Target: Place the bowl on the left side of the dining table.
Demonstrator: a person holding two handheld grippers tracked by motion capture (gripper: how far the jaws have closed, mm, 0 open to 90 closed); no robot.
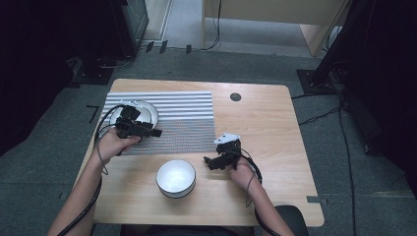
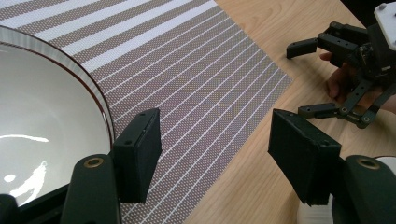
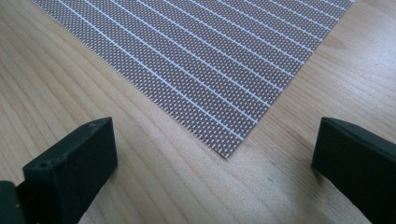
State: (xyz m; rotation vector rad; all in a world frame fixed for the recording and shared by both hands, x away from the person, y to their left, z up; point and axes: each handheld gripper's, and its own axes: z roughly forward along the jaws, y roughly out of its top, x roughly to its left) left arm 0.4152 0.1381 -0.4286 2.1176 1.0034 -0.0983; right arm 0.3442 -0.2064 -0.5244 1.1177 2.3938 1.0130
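Observation:
A white plate (image 1: 147,110) with a dark rim line lies on the left part of a striped placemat (image 1: 182,118). My left gripper (image 1: 150,129) hovers at the plate's near right edge, pointing right. In the left gripper view its jaws (image 2: 217,149) stand open with nothing between them, the plate (image 2: 46,116) beside its left jaw. A white bowl (image 1: 175,177) sits on the bare wood near the front edge. Right of the bowl, my right gripper (image 1: 212,152) is open and faces the mat's near right corner (image 3: 224,151). It is also seen open across the mat (image 2: 299,79).
The wooden table (image 1: 260,128) has a round dark cable hole (image 1: 235,97) at the back. Bare wood stretches to the right of the mat. Cables trail from both grippers along the forearms. Dark stands and a wooden cabinet stand on the floor beyond the table.

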